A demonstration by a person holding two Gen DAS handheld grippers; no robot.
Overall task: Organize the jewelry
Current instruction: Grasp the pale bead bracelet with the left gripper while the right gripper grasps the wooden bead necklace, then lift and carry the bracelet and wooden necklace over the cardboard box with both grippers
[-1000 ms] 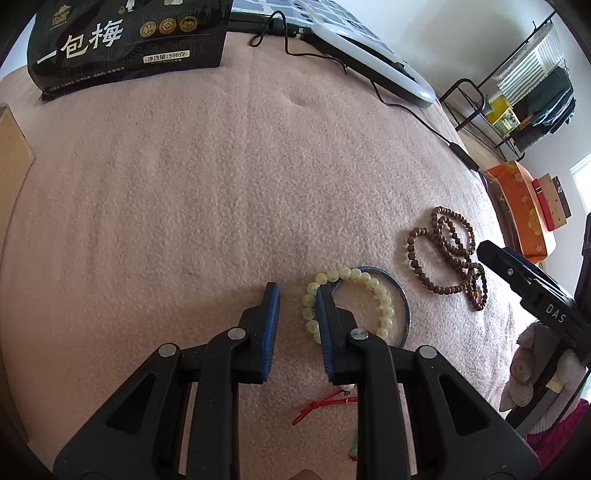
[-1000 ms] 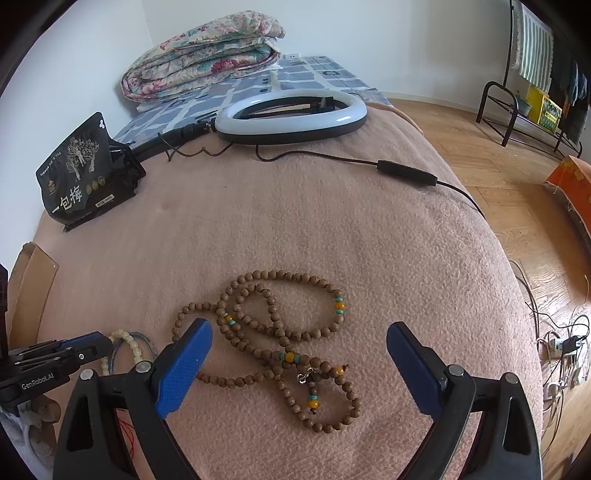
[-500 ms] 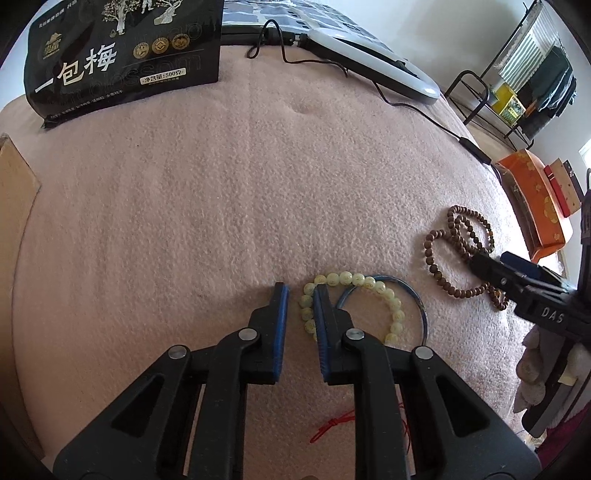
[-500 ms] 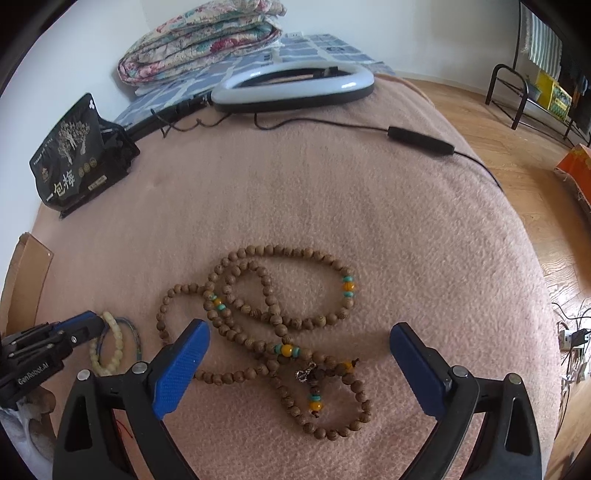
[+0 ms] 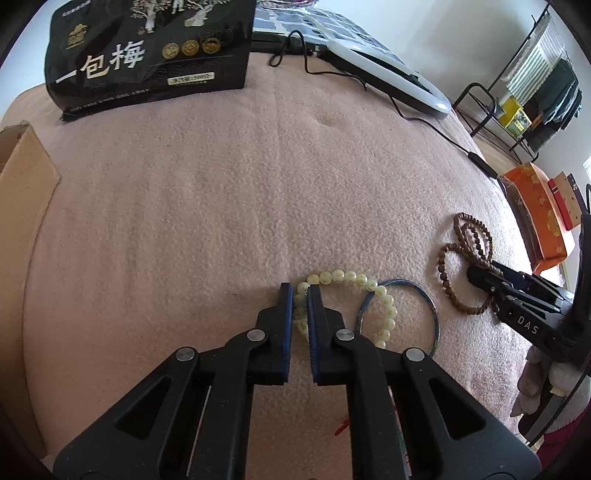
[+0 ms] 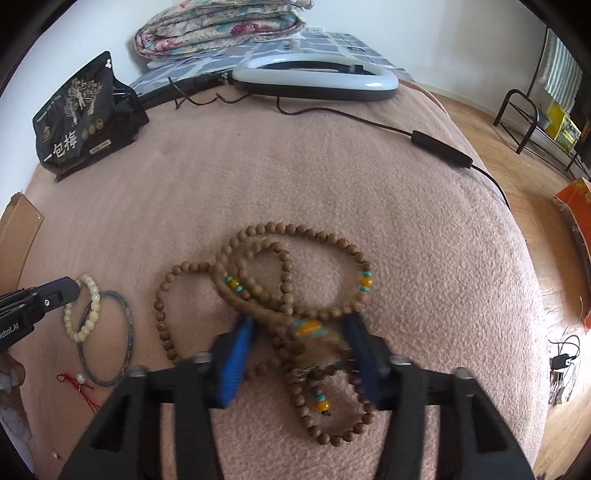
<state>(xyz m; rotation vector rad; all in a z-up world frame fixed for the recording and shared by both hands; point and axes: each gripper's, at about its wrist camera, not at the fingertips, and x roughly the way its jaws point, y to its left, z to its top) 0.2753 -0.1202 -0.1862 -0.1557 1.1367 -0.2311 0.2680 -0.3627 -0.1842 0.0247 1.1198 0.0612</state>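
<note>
A pale yellow bead bracelet (image 5: pixel 354 282) lies on the pink blanket, overlapping a thin blue bangle (image 5: pixel 424 295). My left gripper (image 5: pixel 300 295) is shut on the bracelet's left side; it also shows in the right wrist view (image 6: pixel 70 291). A long brown wooden bead necklace (image 6: pixel 280 258) with orange and turquoise beads lies tangled to the right, also in the left wrist view (image 5: pixel 465 251). My right gripper (image 6: pixel 299 328) is down over the necklace's middle, its jaws partly closed with beads between them, motion-blurred.
A red cord with a small pearl (image 6: pixel 79 380) lies near the bangle. A black snack bag (image 5: pixel 147 51), a ring light (image 6: pixel 317 79) with its cable (image 6: pixel 439 147), a cardboard box (image 5: pixel 22 177) and folded quilts (image 6: pixel 221 26) surround the blanket.
My left gripper has closed onto the yellow bracelet. My right gripper has dropped onto the brown necklace and its wide-open jaws have narrowed around the beads.
</note>
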